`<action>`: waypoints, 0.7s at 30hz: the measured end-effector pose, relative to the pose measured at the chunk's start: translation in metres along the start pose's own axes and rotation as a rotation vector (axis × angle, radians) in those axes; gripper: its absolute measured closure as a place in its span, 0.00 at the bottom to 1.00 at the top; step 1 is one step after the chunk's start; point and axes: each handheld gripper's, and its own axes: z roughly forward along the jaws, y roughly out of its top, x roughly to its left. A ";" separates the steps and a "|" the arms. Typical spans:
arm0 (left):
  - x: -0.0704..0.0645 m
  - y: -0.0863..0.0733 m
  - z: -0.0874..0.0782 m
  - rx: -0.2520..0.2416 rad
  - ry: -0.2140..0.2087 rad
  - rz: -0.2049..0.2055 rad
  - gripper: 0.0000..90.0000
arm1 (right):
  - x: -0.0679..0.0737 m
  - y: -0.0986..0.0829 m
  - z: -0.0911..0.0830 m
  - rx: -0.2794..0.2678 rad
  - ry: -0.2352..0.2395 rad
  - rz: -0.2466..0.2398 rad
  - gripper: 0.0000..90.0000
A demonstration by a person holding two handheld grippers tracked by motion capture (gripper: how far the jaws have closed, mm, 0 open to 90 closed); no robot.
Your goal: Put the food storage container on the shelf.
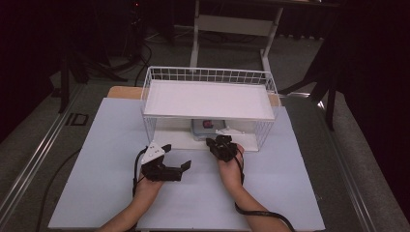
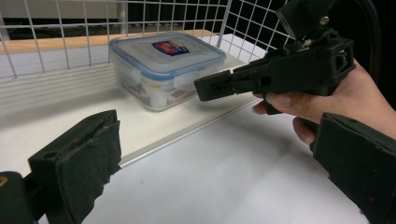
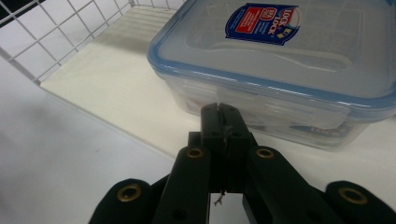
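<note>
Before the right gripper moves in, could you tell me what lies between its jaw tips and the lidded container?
Nothing: in the right gripper view the right gripper is shut, its tips just short of the container, with bare white shelf base between.

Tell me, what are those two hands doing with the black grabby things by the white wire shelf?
A person holds a gripper in each hand at a table. The right gripper, fingers shut together, points at the near side of a clear plastic box with a blue-rimmed lid, which sits on the bottom level of the white wire rack. It isn't holding the box. The left gripper waits open on the table just outside the rack.
</note>
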 end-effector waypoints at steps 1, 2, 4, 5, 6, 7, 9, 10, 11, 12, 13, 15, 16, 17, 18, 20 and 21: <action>0.000 0.000 0.000 0.003 0.001 0.003 0.02 | 0.000 0.001 0.001 0.001 0.000 -0.002 1.00; 0.000 0.000 0.000 0.001 0.001 0.003 0.02 | 0.001 0.002 0.002 -0.001 -0.003 -0.008 1.00; 0.000 0.000 0.000 0.002 0.003 0.005 0.02 | 0.003 0.003 0.004 -0.001 -0.001 -0.011 1.00; 0.000 0.000 0.000 0.002 0.003 0.005 0.02 | 0.003 0.003 0.004 -0.001 -0.001 -0.011 1.00; 0.000 0.000 0.000 0.002 0.003 0.005 0.02 | 0.004 0.004 0.006 -0.001 -0.003 -0.014 1.00; 0.000 0.000 0.000 -0.001 0.001 0.001 0.02 | 0.004 0.004 0.006 -0.001 -0.003 -0.014 1.00; 0.000 0.000 -0.001 -0.002 -0.003 0.005 0.02 | 0.005 0.007 0.011 -0.009 -0.011 -0.024 1.00; 0.000 0.000 -0.001 -0.002 -0.003 0.005 0.02 | 0.005 0.007 0.011 -0.009 -0.011 -0.024 1.00; -0.001 0.000 -0.001 0.001 -0.002 0.009 0.02 | 0.005 0.008 0.013 -0.007 -0.013 -0.021 1.00; -0.001 0.001 -0.001 -0.001 -0.001 0.009 0.02 | 0.004 0.008 0.014 -0.008 -0.016 -0.019 0.99; -0.001 0.001 -0.001 -0.004 -0.003 0.006 0.02 | 0.004 0.009 0.014 -0.013 -0.019 -0.015 0.99; -0.001 0.001 -0.001 -0.006 -0.004 0.007 0.02 | 0.004 0.010 0.016 -0.008 -0.025 -0.022 0.98; -0.001 0.001 -0.001 -0.006 -0.007 0.005 0.02 | 0.004 0.010 0.016 -0.008 -0.028 -0.029 0.98; -0.001 0.001 -0.001 -0.006 -0.007 0.003 0.02 | 0.004 0.010 0.016 -0.007 -0.031 -0.032 0.98; -0.001 0.001 -0.002 -0.004 -0.007 0.004 0.02 | 0.003 0.010 0.015 -0.008 -0.034 -0.033 0.98; 0.000 0.000 -0.001 -0.007 -0.009 0.000 0.02 | -0.001 0.010 0.013 -0.008 -0.043 -0.023 0.97; 0.000 0.001 -0.001 -0.006 -0.007 0.001 0.02 | -0.001 0.010 0.013 -0.008 -0.043 -0.023 0.97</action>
